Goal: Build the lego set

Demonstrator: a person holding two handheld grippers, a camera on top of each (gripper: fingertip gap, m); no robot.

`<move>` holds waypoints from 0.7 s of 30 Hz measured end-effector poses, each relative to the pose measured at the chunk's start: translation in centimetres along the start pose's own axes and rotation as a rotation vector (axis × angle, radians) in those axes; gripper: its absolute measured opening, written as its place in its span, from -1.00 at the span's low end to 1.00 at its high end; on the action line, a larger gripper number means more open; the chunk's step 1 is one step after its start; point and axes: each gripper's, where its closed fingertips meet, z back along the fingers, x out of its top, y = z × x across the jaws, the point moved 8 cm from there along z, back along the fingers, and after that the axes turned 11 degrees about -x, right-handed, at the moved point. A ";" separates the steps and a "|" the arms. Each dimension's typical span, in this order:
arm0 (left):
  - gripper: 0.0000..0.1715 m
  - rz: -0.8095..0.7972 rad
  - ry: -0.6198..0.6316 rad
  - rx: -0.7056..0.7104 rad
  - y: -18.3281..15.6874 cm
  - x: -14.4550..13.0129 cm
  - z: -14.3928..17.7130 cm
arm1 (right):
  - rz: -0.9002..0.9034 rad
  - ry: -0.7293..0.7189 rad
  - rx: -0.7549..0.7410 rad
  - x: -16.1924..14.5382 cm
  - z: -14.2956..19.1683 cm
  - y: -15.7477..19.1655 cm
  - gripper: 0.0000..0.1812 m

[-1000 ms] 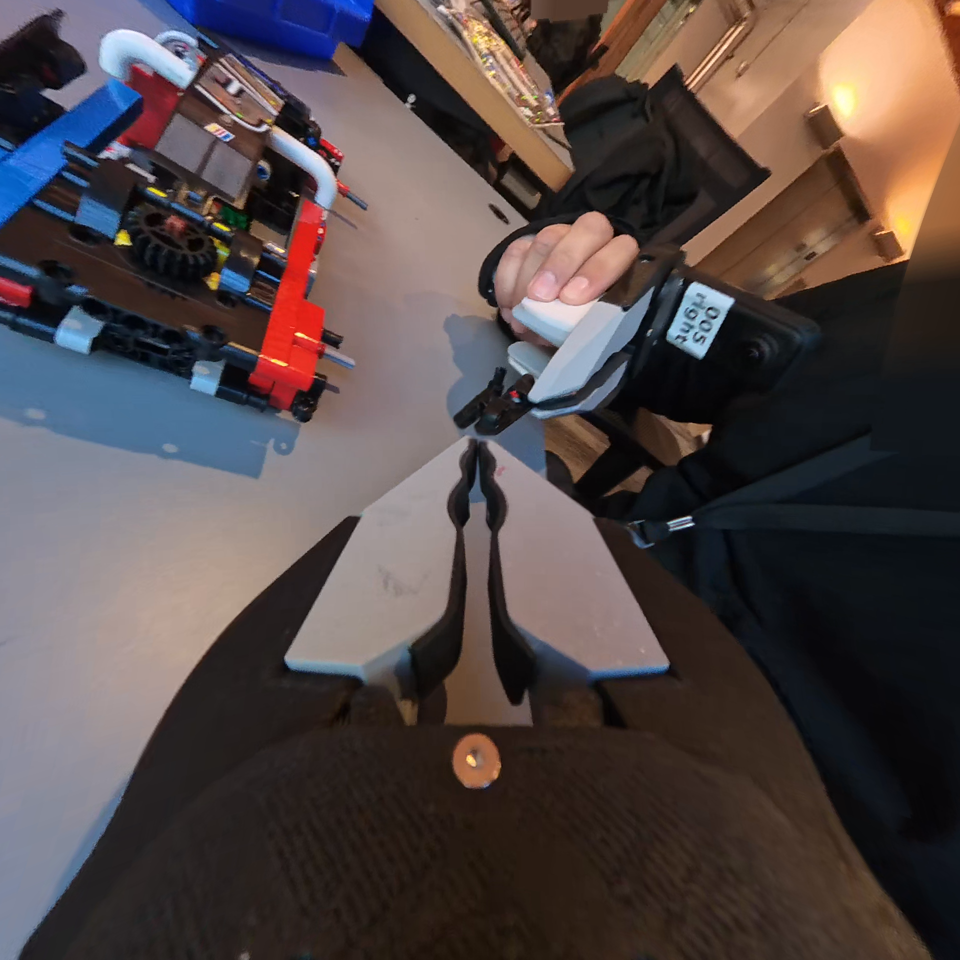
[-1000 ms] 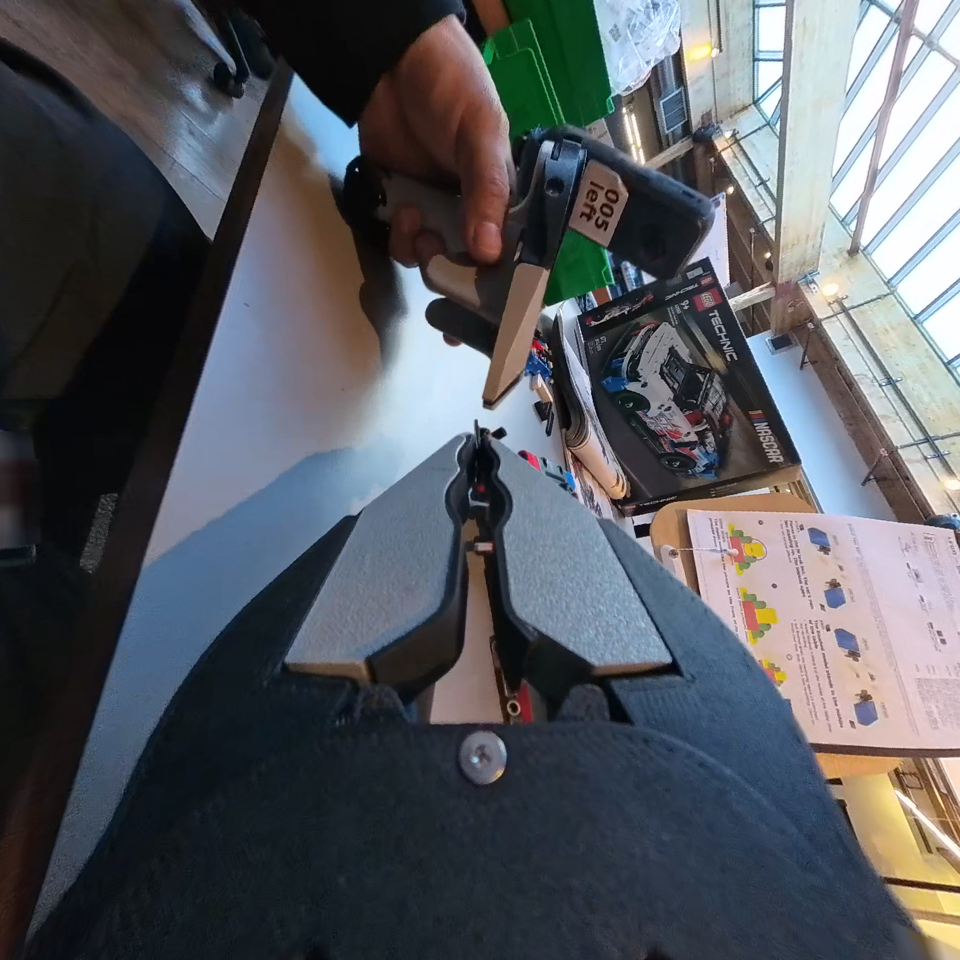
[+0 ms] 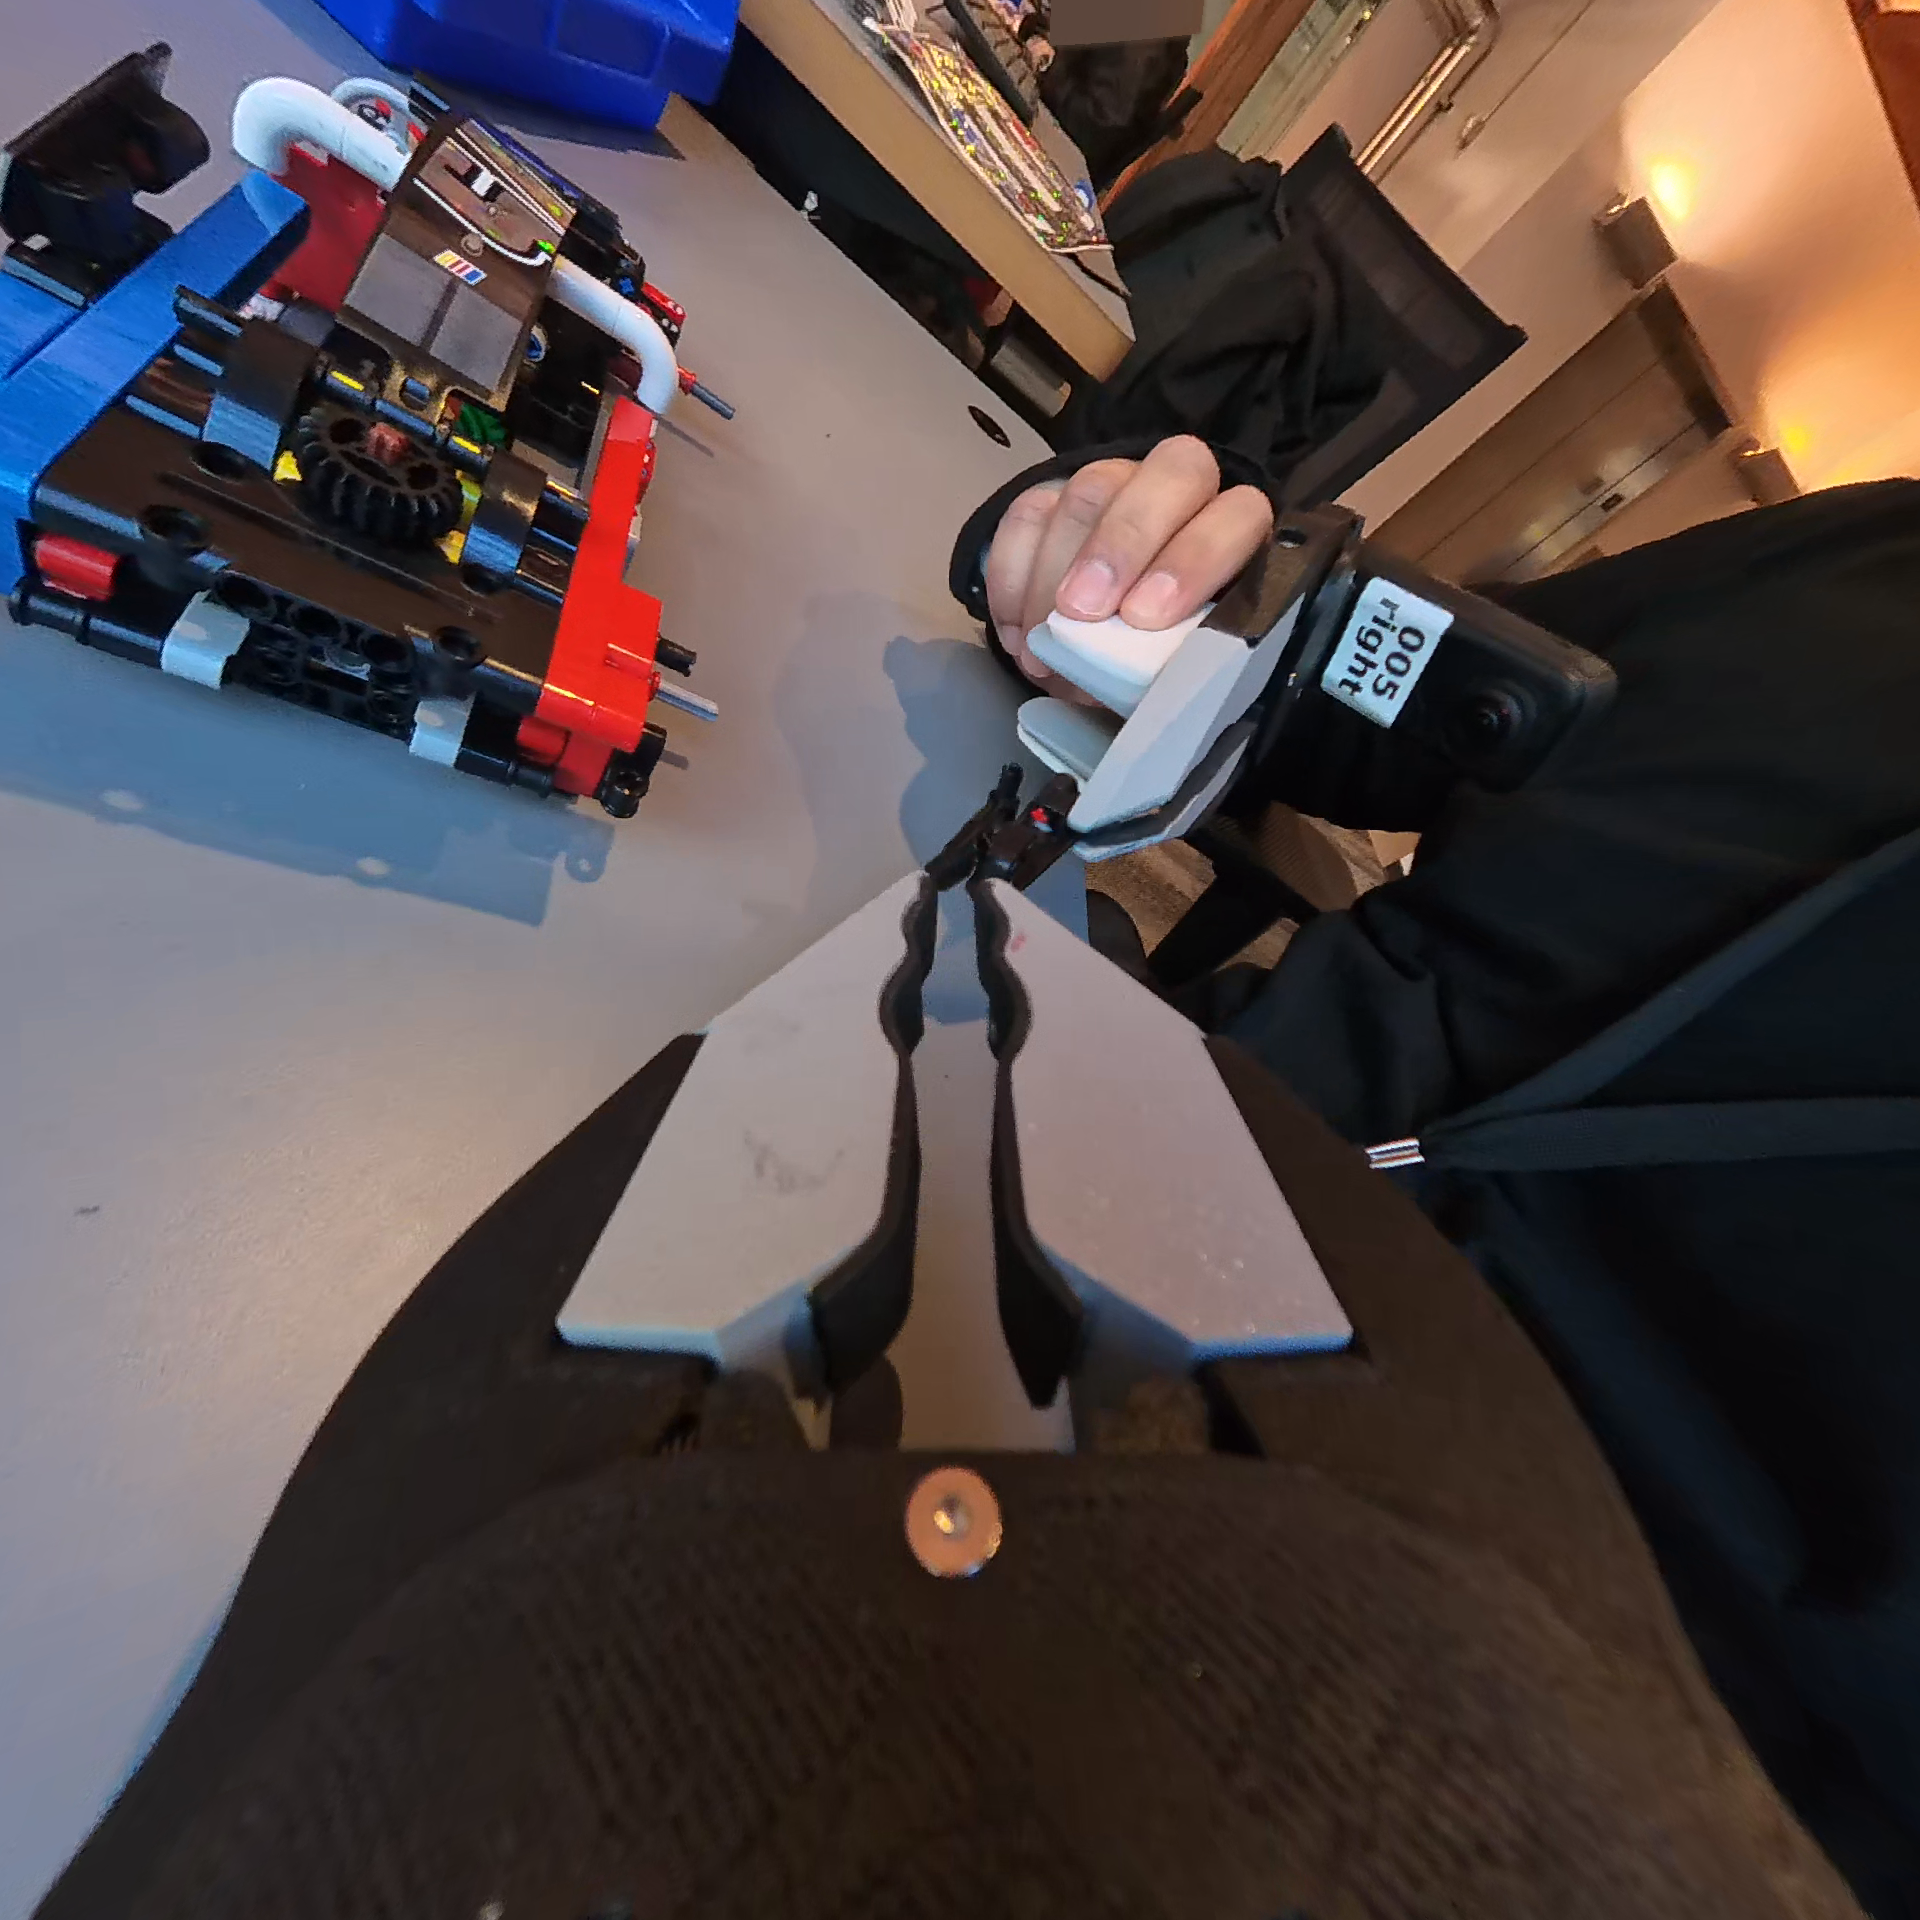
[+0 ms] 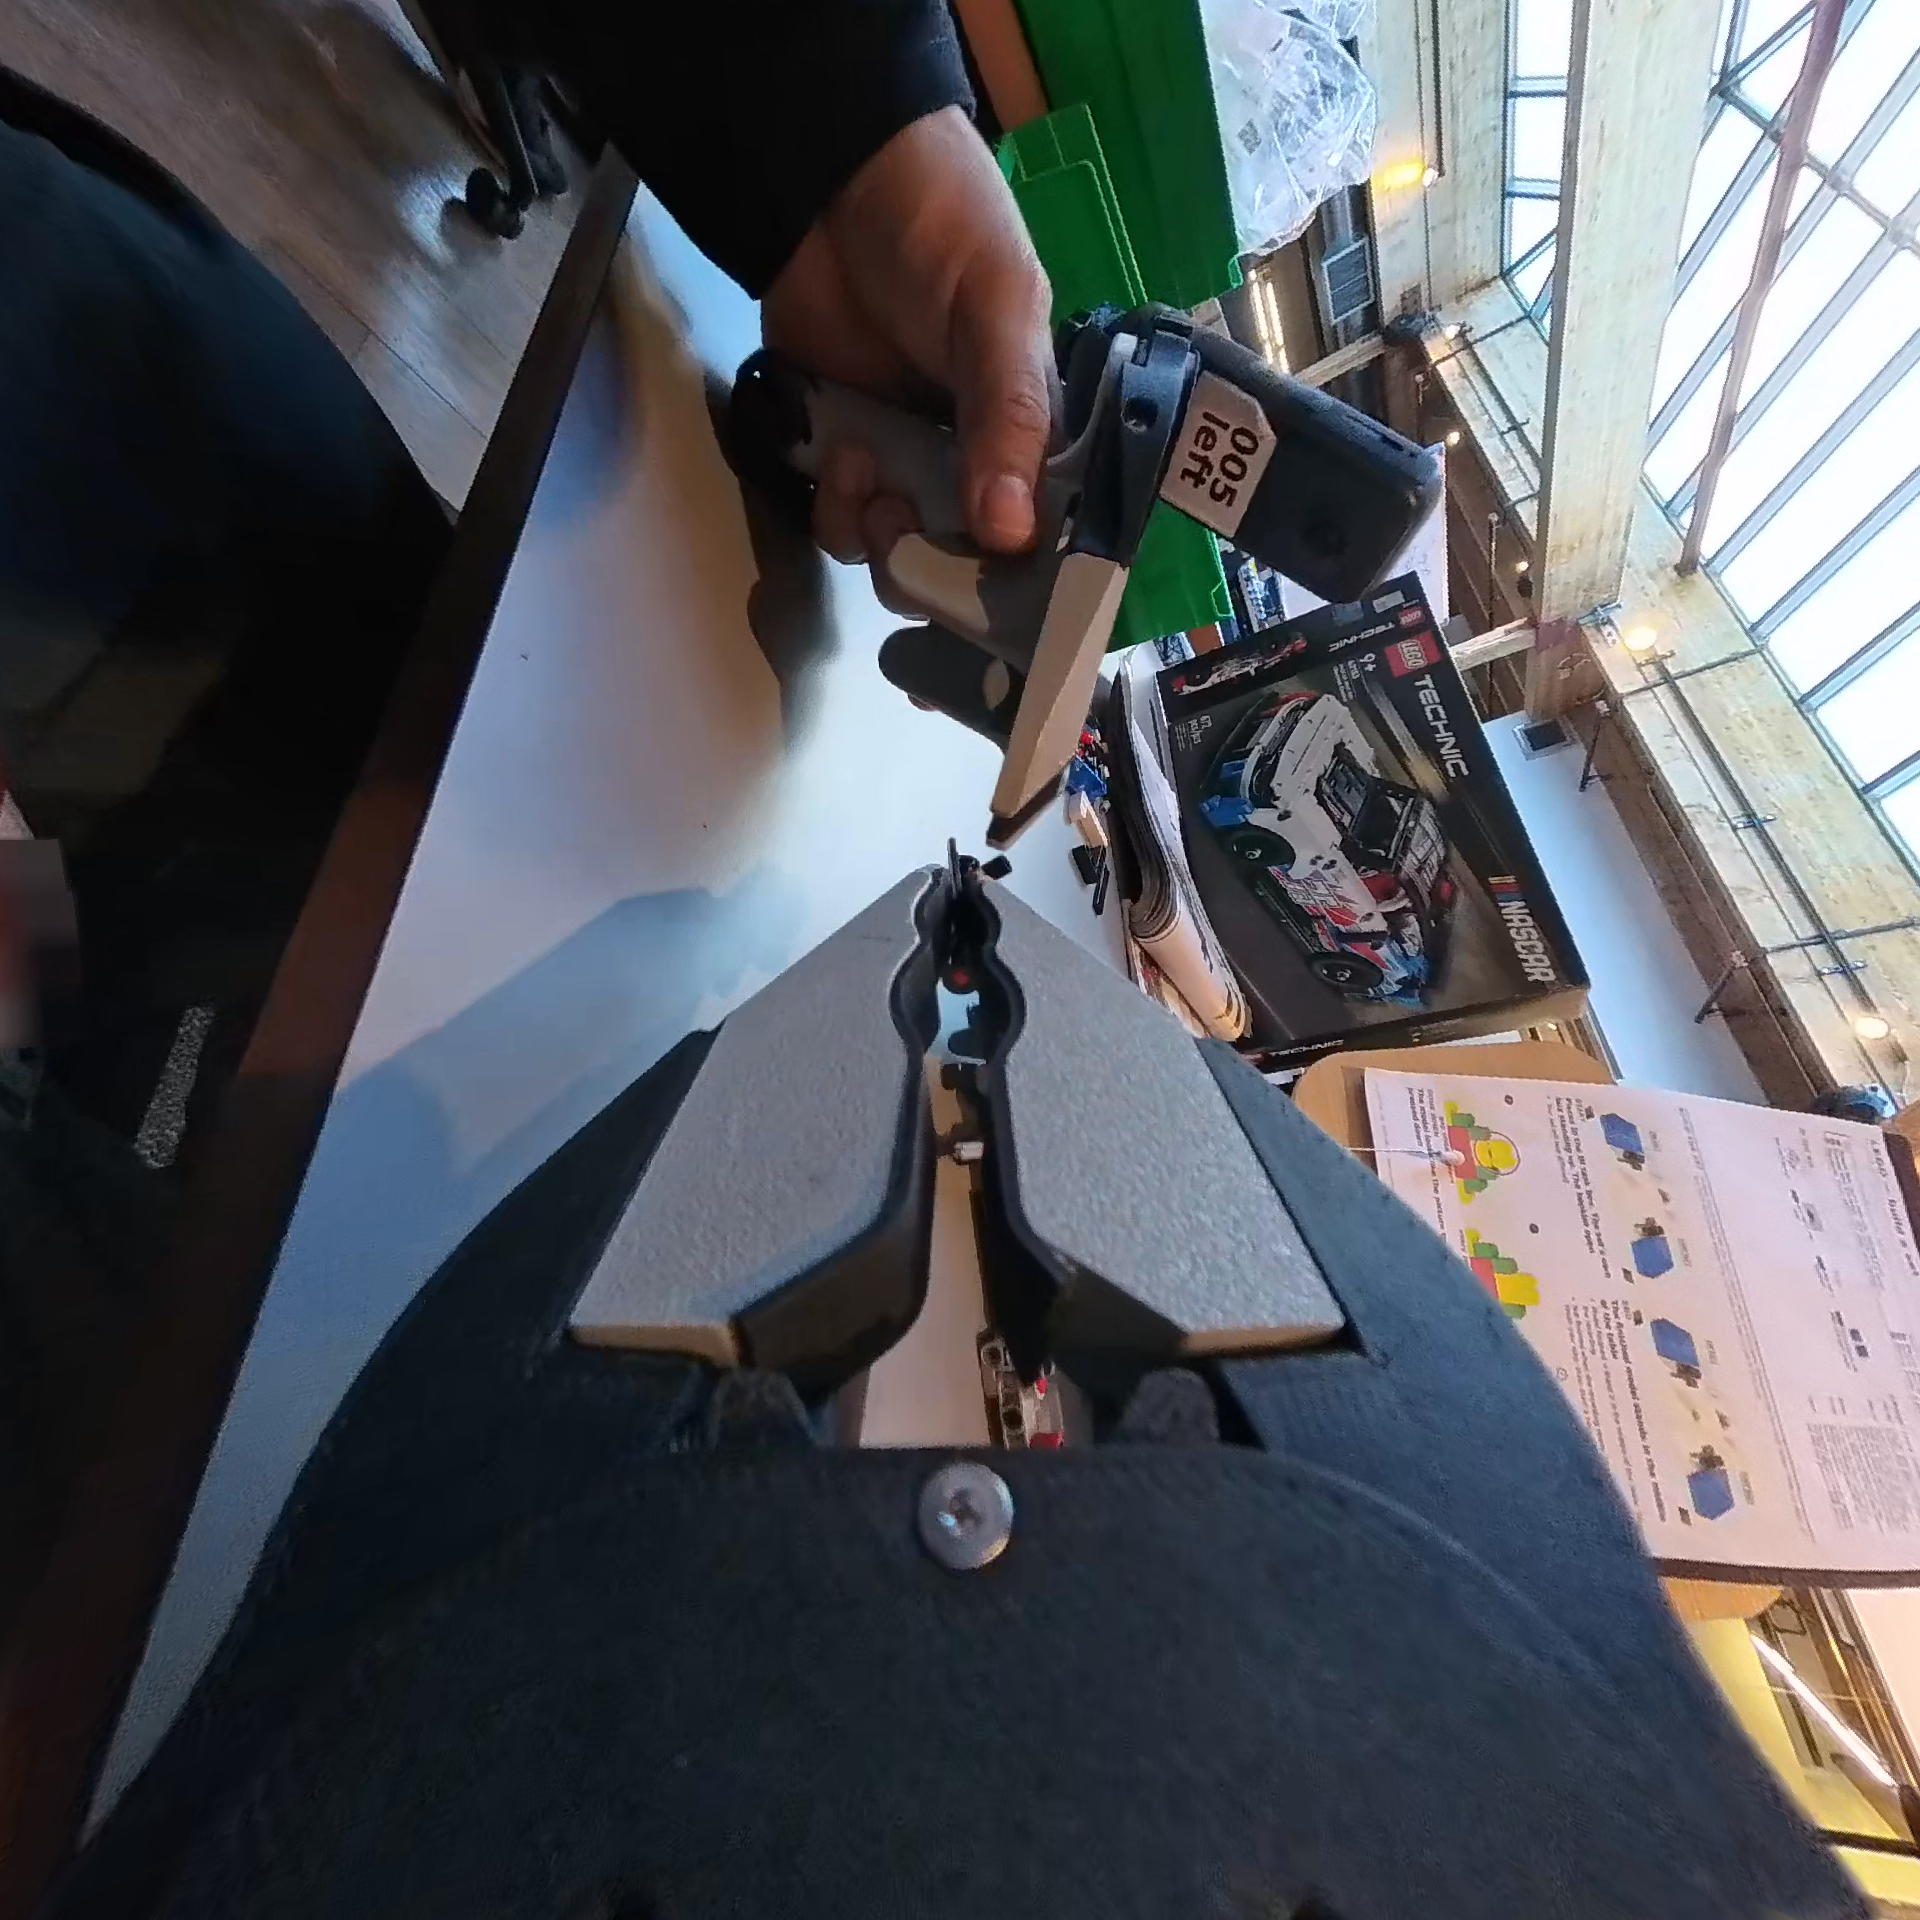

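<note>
My right gripper (image 4: 958,883) is shut on a small black Lego piece with a red pin (image 4: 961,940). It holds the piece in the air near the table's edge. In the left wrist view the right gripper (image 3: 1060,821) shows with the same piece (image 3: 997,831) sticking out of its tips. My left gripper (image 3: 948,883) has its jaws a narrow gap apart, with the tips right at the free end of that piece and nothing held between them. It also shows in the right wrist view (image 4: 1010,826), just above the piece. The part-built red, black and blue Lego car (image 3: 364,468) stands on the grey table (image 3: 312,1039) to the left.
A blue bin (image 3: 551,42) stands behind the car. In the right wrist view there are the Lego set box (image 4: 1351,831), an instruction booklet (image 4: 1164,883), loose pieces (image 4: 1086,800), green bins (image 4: 1122,260) and a printed sheet on a wooden board (image 4: 1662,1299). The person's dark clothing (image 3: 1558,1039) is close by on the right. One gripper's finger ends stand about 4 centimetres off the other's.
My left gripper's jaws have parted slightly. The two grippers have come closer, and the left tips now reach the end of the black piece.
</note>
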 end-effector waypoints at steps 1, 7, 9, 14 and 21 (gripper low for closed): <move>-0.95 -0.001 0.002 0.000 0.0 0.0 0.0 | 0.004 -0.001 0.000 0.0 0.0 0.0 -1.00; -0.91 -0.006 0.011 -0.020 -0.3 0.0 -0.4 | 0.033 -0.009 0.005 0.2 -0.1 0.4 -1.00; -0.91 0.006 0.019 -0.033 -0.2 -0.1 -0.7 | 0.038 -0.013 -0.005 0.3 0.0 0.3 -1.00; -0.88 0.006 0.022 -0.059 -0.3 0.0 -1.3 | 0.020 -0.054 -0.018 0.5 0.4 0.0 -1.00; -0.89 -0.010 0.026 -0.127 -1.0 -0.1 -2.0 | 0.015 -0.144 -0.020 1.2 1.1 -0.2 -1.00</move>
